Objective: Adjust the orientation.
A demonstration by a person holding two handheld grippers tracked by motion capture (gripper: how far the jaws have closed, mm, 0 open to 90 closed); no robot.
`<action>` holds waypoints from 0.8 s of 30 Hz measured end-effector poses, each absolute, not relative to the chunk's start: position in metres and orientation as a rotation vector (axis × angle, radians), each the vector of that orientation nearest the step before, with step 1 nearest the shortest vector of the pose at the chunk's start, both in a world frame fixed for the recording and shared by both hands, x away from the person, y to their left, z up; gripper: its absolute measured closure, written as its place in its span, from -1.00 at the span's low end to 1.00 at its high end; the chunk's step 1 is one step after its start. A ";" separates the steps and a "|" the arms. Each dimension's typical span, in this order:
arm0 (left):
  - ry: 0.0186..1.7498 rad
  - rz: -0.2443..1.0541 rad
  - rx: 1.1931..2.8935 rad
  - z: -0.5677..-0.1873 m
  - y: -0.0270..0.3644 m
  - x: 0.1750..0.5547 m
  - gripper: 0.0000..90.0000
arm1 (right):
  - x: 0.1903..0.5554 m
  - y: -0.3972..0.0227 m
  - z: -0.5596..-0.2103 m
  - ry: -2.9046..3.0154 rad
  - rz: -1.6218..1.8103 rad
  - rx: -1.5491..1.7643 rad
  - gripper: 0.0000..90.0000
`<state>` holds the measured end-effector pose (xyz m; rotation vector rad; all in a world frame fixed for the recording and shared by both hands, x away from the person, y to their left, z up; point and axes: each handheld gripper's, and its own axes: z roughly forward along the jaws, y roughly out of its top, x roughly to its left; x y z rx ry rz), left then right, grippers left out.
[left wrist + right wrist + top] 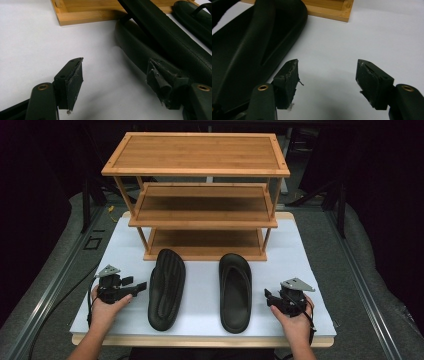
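Note:
Two black slippers lie side by side on the white table top, toes toward a bamboo rack point(200, 170). The left slipper point(166, 289) has a ribbed surface, and the right slipper point(235, 291) shows its strap. My left gripper point(139, 287) rests just left of the left slipper and points at it. In the left gripper view the left gripper point(116, 85) is open and holds nothing, with that slipper point(140, 47) beside its right jaw. My right gripper point(268, 296) sits right of the right slipper. Seen in its own view, the right gripper point(328, 82) is open, the slipper point(249, 50) to its left.
The rack has three shelves and stands at the back of the white table top point(310, 270); its bottom shelf point(205, 242) is just behind the slippers' toes. The rack's base point(85, 13) point(329, 10) appears in both gripper views. Dark floor and metal rails surround the table.

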<state>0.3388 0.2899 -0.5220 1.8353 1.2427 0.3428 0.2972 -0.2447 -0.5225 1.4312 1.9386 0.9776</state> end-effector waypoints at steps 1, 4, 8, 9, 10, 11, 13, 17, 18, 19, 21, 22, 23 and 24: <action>1.240 0.357 1.839 -0.521 0.289 0.338 -0.29 | 0.296 -0.244 -0.522 1.941 0.987 1.425 -0.24; 1.224 0.370 1.847 -0.520 0.288 0.336 -0.20 | 0.294 -0.241 -0.519 1.932 0.995 1.413 -0.25; 1.190 0.368 1.856 -0.518 0.286 0.333 -0.03 | 0.294 -0.239 -0.518 1.922 1.028 1.404 -0.26; 1.182 0.365 1.863 -0.518 0.286 0.332 0.00 | 0.295 -0.239 -0.516 1.923 1.036 1.411 -0.26; 1.175 0.365 1.871 -0.518 0.285 0.331 0.01 | 0.295 -0.238 -0.515 1.918 1.038 1.418 -0.26; 1.169 0.366 1.875 -0.517 0.285 0.330 0.03 | 0.296 -0.238 -0.514 1.916 1.045 1.418 -0.26; 1.170 0.369 1.865 -0.514 0.285 0.327 0.08 | 0.295 -0.236 -0.513 1.917 1.051 1.406 -0.23; 1.168 0.368 1.852 -0.510 0.281 0.324 0.15 | 0.294 -0.234 -0.514 1.915 1.024 1.397 -0.23; 1.162 0.366 1.854 -0.510 0.279 0.324 0.17 | 0.294 -0.235 -0.514 1.917 1.021 1.400 -0.23; 1.159 0.365 1.858 -0.509 0.277 0.324 0.18 | 0.294 -0.235 -0.516 1.924 1.029 1.397 -0.23; 1.148 0.367 1.868 -0.509 0.273 0.323 0.20 | 0.293 -0.237 -0.517 1.931 1.023 1.408 -0.23; 1.138 0.361 1.874 -0.509 0.271 0.323 0.21 | 0.292 -0.238 -0.518 1.926 1.018 1.420 -0.23; 1.131 0.358 1.879 -0.508 0.269 0.322 0.21 | 0.292 -0.239 -0.518 1.919 1.017 1.429 -0.23; 1.128 0.366 1.883 -0.508 0.268 0.322 0.22 | 0.292 -0.241 -0.518 1.928 1.038 1.428 -0.23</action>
